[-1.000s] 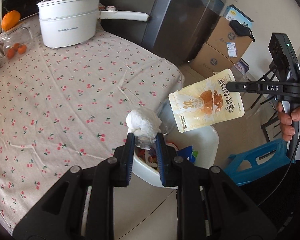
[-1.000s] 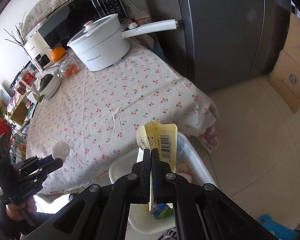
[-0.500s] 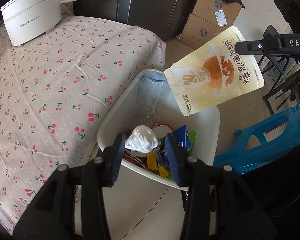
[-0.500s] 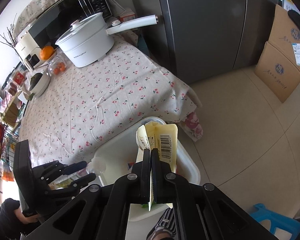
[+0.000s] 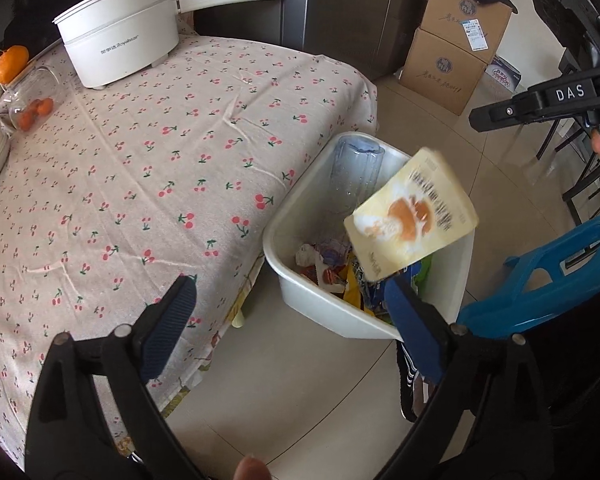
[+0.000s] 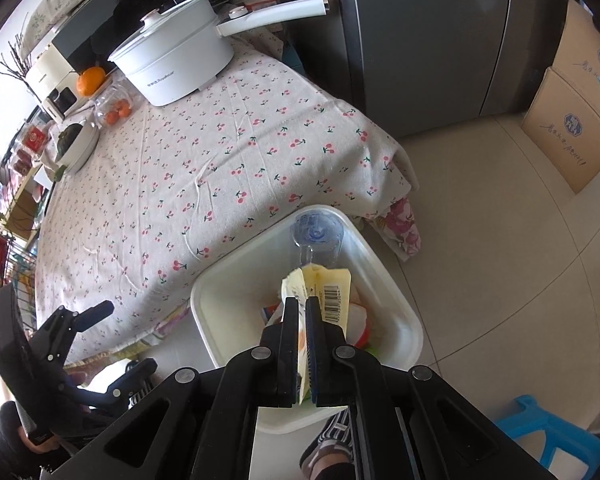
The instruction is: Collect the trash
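Both my claws have just been opening: left claw (image 5: 288, 320) stands wide and empty, its tissue ball (image 5: 306, 254) now in the white bin (image 5: 320, 304). Right claw (image 6: 302, 344) loosened, snack pouch (image 5: 412, 216) already dropping above this bin.

Bin (image 5: 320, 308) on floor beside table (image 5: 140, 184); bottle (image 5: 354, 172), probably wrappers (image 5: 340, 276), inside.

One white plastic bin (image 5: 320, 304) stands at five o'clock from one white long-handled electric pot (image 5: 120, 40). One clear plastic bottle (image 5: 354, 172) and one crumpled white tissue (image 5: 306, 254) lie inside. One yellow snack pouch (image 5: 412, 216), two brown cardboard boxes (image 5: 452, 36), one large orange (image 5: 12, 64), one blue plastic stool (image 5: 540, 280).
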